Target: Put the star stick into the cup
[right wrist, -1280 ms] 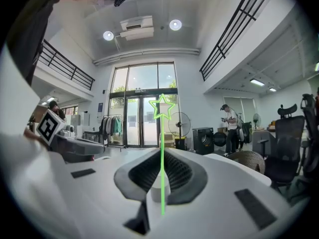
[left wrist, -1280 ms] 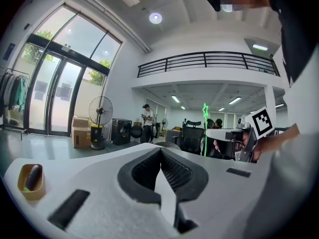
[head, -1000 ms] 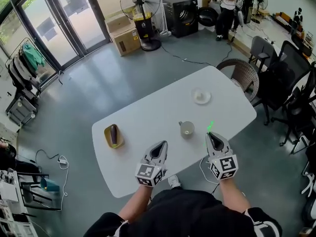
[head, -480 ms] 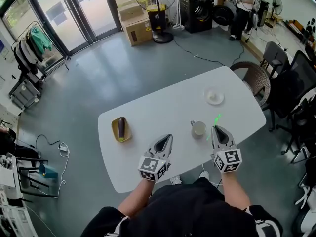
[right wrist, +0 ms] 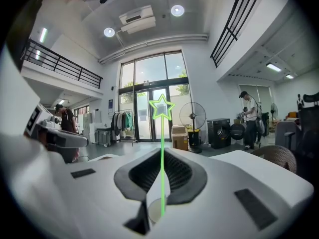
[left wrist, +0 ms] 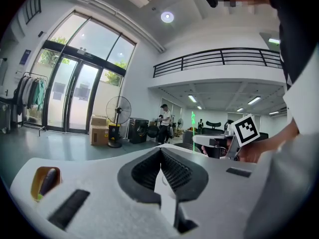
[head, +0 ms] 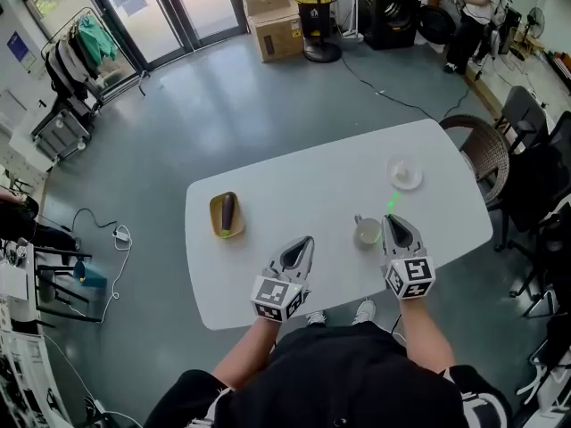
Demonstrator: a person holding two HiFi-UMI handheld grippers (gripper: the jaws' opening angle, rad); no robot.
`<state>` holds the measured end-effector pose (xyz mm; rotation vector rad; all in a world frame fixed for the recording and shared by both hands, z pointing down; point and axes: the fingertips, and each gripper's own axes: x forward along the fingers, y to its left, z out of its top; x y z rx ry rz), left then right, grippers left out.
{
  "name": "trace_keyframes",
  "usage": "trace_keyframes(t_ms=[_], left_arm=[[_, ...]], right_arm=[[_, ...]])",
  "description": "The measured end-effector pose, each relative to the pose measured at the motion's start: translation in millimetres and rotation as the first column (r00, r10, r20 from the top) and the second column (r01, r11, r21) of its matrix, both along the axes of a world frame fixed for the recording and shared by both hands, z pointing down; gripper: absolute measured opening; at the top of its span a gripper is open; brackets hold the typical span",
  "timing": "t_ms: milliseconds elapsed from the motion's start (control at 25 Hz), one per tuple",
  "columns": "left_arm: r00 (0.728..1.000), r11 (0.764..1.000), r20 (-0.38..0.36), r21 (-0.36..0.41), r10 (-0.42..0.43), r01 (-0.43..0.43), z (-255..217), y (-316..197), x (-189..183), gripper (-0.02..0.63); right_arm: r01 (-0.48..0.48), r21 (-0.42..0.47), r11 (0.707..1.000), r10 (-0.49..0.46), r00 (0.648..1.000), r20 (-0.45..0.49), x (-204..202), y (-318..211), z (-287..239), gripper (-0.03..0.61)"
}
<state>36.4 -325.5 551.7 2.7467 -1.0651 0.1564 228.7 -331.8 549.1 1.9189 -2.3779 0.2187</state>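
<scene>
In the head view, the green star stick [head: 392,202] stands up from my right gripper [head: 393,220], which is shut on its lower part. The pale cup [head: 367,231] sits on the white table [head: 294,185] just left of that gripper's tip. In the right gripper view the star stick [right wrist: 162,133] runs straight up between the closed jaws, with a pale round rim [right wrist: 153,212] showing beneath them. My left gripper [head: 306,242] hovers over the table's near side, left of the cup, shut with nothing in it.
A yellow plate [head: 217,216] holding a dark eggplant [head: 227,213] lies at the table's left. A white saucer [head: 405,173] sits at the far right. Chairs [head: 477,145] crowd the table's right end. A person [head: 470,12] stands far off by a machine.
The right gripper with the star stick has drawn closer to the cup. The head view has shifted, so the table sits a little more to the right.
</scene>
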Motion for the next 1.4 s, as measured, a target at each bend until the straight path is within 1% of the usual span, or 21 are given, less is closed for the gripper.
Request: trace_keyframes(t_ms=[160, 320, 400, 560, 760, 960, 1040, 1240, 1400], left_arm=[[0.999, 0.999, 0.013, -0.021, -0.039, 0.039, 5.4, -0.2, -3.8, 0.009], [0.999, 0.999, 0.011, -0.017, -0.043, 0.043, 0.0, 8.7, 11.3, 0.009], [0.998, 0.998, 0.015, -0.013, -0.055, 0.055, -0.7, 9.8, 12.5, 0.009], [0.995, 0.995, 0.026, -0.02, -0.099, 0.1, 0.0, 10.6, 4.1, 0.009], [0.985, 0.983, 0.032, -0.057, -0.171, 0.173, 10.8, 9.4, -15.3, 0.009], [0.981, 0.98, 0.029, -0.059, -0.19, 0.192, 11.0, 8.3, -18.8, 0.009], [0.981, 0.98, 0.027, -0.058, -0.19, 0.191, 10.6, 9.3, -18.8, 0.009], [0.98, 0.979, 0.028, -0.06, -0.196, 0.197, 13.1, 12.3, -18.4, 0.009], [0.978, 0.976, 0.03, -0.057, -0.207, 0.209, 13.9, 11.0, -21.6, 0.009]], right_arm=[[0.042, -0.012, 0.999, -0.042, 0.999, -0.019, -10.2, -22.4, 8.0, 0.023], [0.082, -0.072, 0.994, -0.085, 0.995, -0.046, -4.1, -34.8, 29.7, 0.023], [0.1, -0.11, 0.989, -0.106, 0.993, -0.057, -3.6, -40.4, 44.8, 0.023], [0.097, -0.179, 0.979, -0.116, 0.988, -0.098, -3.2, -48.8, 69.3, 0.023], [0.093, -0.252, 0.963, -0.132, 0.981, -0.142, -7.6, -58.1, 91.6, 0.023], [0.105, -0.325, 0.94, -0.161, 0.975, -0.151, -15.0, -61.5, 109.1, 0.023], [0.108, -0.338, 0.935, -0.167, 0.975, -0.149, -18.9, -62.0, 112.3, 0.023], [0.098, -0.345, 0.933, -0.175, 0.964, -0.199, -21.4, -69.8, 119.2, 0.025], [0.108, -0.355, 0.929, -0.191, 0.959, -0.21, -27.7, -76.9, 124.7, 0.025]])
